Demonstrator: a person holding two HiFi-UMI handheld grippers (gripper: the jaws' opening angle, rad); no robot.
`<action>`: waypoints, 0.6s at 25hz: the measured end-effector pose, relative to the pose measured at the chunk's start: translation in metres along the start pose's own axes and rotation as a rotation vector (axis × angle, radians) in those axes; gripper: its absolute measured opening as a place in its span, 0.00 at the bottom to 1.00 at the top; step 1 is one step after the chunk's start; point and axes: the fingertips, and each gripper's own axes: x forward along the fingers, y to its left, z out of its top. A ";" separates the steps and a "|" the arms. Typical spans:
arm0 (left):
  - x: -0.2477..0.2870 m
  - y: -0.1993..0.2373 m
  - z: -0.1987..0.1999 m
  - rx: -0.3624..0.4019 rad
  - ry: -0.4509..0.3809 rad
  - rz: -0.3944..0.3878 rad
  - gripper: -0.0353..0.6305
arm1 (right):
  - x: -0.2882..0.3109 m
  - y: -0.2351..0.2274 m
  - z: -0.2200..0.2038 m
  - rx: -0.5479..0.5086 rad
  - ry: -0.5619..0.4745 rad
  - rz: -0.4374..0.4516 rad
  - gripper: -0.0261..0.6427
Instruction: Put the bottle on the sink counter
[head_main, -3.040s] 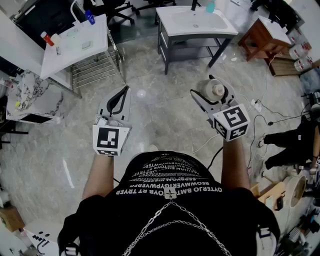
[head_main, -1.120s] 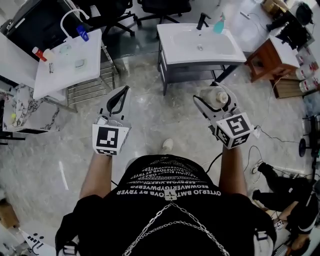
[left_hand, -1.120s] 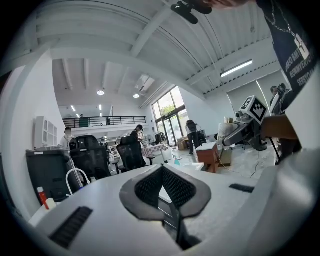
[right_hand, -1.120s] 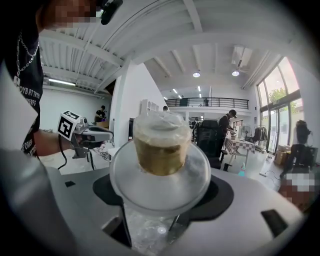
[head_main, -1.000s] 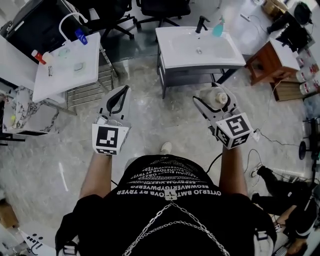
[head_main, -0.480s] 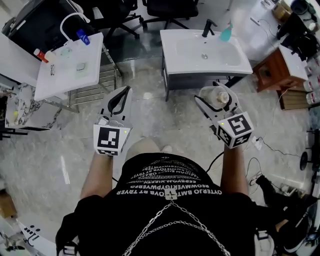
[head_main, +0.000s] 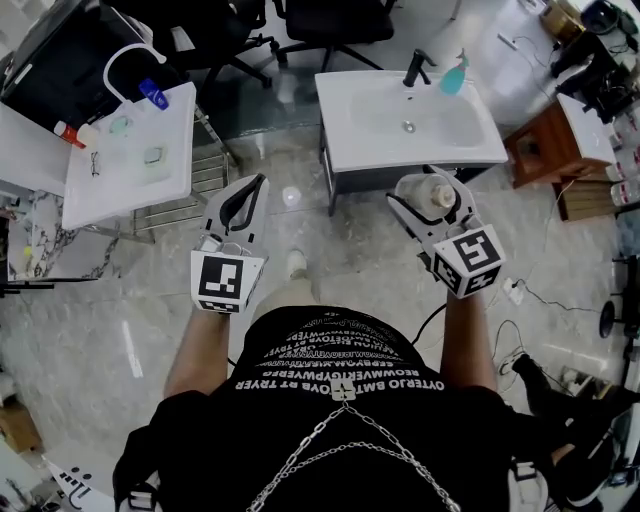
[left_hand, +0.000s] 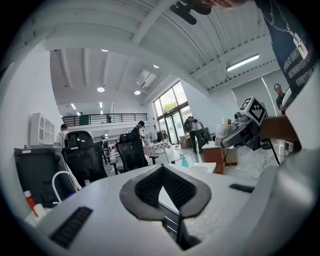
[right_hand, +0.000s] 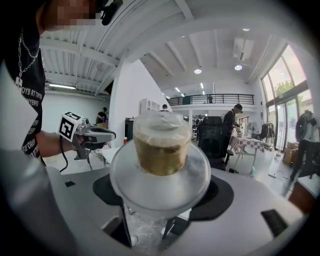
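The bottle (right_hand: 160, 150) is held in the right gripper (head_main: 427, 187) — its fingers stand wide apart and are pressed on the clear body, below the amber neck. It is kept in the air just before the front edge of the sink bench (head_main: 345, 150), above the floor, and the bench is not touched. The left gripper (head_main: 256, 183) is seen before the bench too, off its left corner — its fingers are closed together and nothing is held between them.
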 end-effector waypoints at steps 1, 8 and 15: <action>0.011 0.006 0.001 0.001 -0.005 -0.007 0.06 | 0.009 -0.006 0.003 -0.002 0.001 -0.003 0.54; 0.074 0.048 -0.001 0.001 -0.008 -0.053 0.06 | 0.066 -0.039 0.019 0.004 0.009 -0.031 0.54; 0.131 0.087 -0.002 0.008 -0.018 -0.124 0.06 | 0.117 -0.069 0.038 0.011 0.015 -0.082 0.54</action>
